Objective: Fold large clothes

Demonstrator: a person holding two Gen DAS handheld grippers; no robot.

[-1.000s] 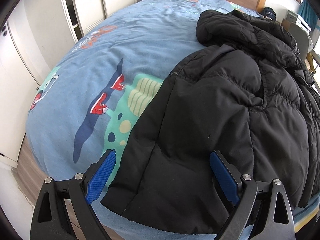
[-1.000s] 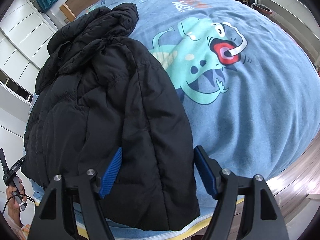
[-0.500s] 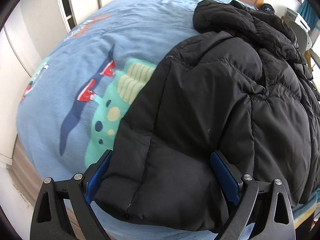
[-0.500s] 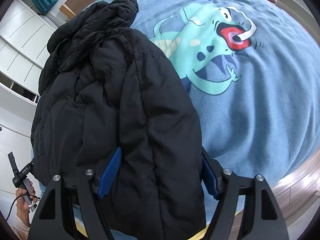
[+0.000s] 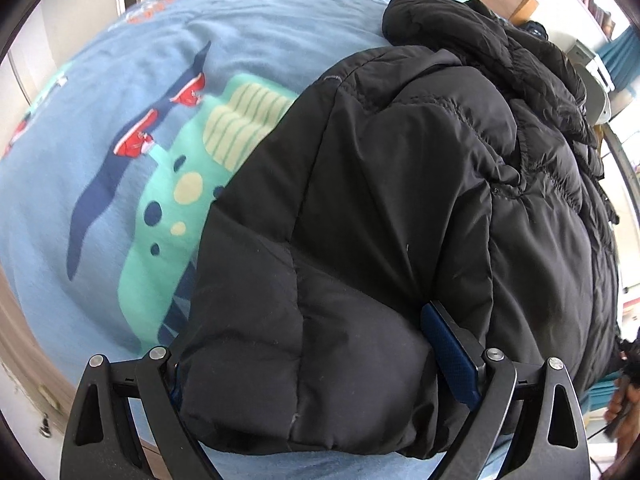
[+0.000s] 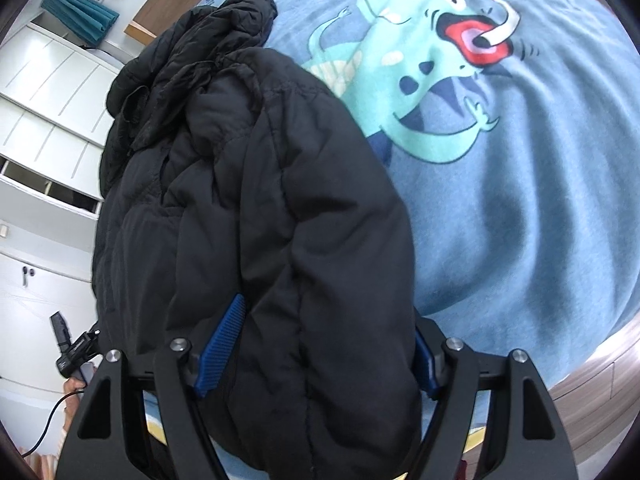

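Both grippers' fingers (image 5: pixel 452 354) (image 6: pixel 220 344) stand wide, straddling the black jacket's (image 5: pixel 380 220) near hem.

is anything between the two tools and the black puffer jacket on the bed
Nothing visible. The black padded puffer jacket already bulges between the open jaws of the left tool and the right tool, lying on the blue cartoon-print bedspread.

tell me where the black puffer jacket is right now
The black puffer jacket lies on the blue cartoon-print bedspread, its hem at the near bed edge between the fingers of both the left gripper and the right gripper.
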